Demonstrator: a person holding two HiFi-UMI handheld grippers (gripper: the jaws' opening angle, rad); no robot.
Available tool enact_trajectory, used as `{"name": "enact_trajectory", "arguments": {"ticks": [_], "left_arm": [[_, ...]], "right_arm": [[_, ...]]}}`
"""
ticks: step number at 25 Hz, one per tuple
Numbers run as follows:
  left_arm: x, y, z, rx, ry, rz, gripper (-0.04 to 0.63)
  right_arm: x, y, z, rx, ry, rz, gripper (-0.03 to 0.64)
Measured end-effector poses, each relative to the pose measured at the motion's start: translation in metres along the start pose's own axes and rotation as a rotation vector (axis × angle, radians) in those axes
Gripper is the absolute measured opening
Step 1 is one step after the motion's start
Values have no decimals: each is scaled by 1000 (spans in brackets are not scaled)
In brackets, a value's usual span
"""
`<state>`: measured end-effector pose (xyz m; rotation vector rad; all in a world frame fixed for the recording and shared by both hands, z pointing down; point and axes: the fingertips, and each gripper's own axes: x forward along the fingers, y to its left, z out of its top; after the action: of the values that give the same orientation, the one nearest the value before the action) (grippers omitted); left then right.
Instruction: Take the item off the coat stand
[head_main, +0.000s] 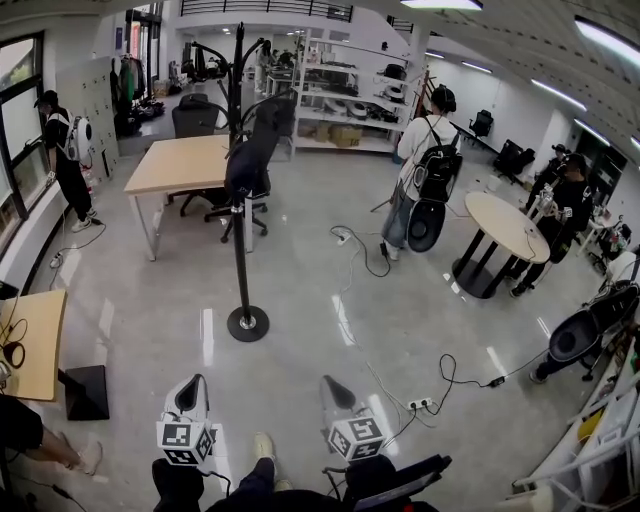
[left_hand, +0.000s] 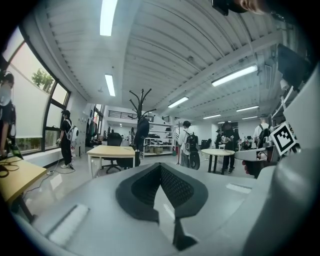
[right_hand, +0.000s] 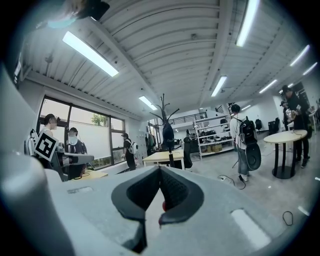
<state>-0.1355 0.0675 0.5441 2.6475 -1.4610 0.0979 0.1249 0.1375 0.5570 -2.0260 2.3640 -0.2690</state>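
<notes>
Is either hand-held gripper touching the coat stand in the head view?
No, floor separates the coat stand from the left hand-held gripper and the right hand-held gripper.

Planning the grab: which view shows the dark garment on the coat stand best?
The head view: the dark garment hangs whole on the coat stand, base visible. The left gripper view and right gripper view show it only small and distant.

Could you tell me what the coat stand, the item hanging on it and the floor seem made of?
Coat stand: probably metal, matte black, judging by its thin rigid pole and flat round base.
Hanging item: dark fabric, likely a jacket, as it drapes limply.
Floor: polished hard surface, perhaps epoxy or stone, since ceiling lights reflect in it.
</notes>
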Motion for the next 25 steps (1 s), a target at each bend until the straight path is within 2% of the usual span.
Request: {"name": "enact_trajectory", "arguments": {"ticks": [15, 25], "left_arm": [[95, 44, 16, 5, -8, -21, 2], [148, 59, 27, -20, -8, -61, 2]], "right_arm": [[99, -20, 16, 17, 13, -5, 2], [150, -33, 31, 3, 19, -26, 2]]}}
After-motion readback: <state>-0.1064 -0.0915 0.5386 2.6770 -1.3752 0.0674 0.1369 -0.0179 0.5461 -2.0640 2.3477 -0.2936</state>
